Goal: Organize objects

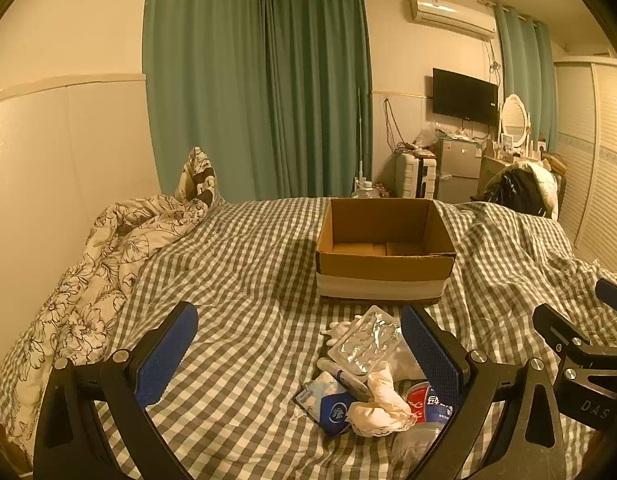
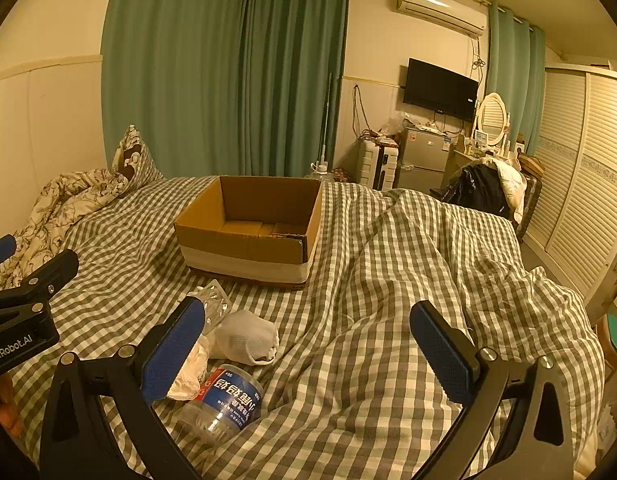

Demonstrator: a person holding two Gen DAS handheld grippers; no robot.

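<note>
An open cardboard box (image 1: 384, 240) sits on the checked bedspread; it also shows in the right wrist view (image 2: 252, 228) and looks empty. In front of it lies a pile: a foil blister pack (image 1: 368, 340), a crumpled white cloth (image 1: 378, 404), a blue-white packet (image 1: 328, 404), a pen-like tube (image 1: 344, 376) and a clear plastic bottle (image 2: 224, 404) with a blue label. A white sock (image 2: 244, 338) lies beside the bottle. My left gripper (image 1: 298, 344) is open above the pile. My right gripper (image 2: 308, 344) is open, to the right of the pile.
A flowered duvet (image 1: 108, 256) is bunched along the bed's left side by the wall. The checked bedspread (image 2: 428, 260) is rumpled on the right. Beyond the bed stand a small fridge (image 1: 458, 164), a suitcase and a chair with clothes (image 2: 484, 188).
</note>
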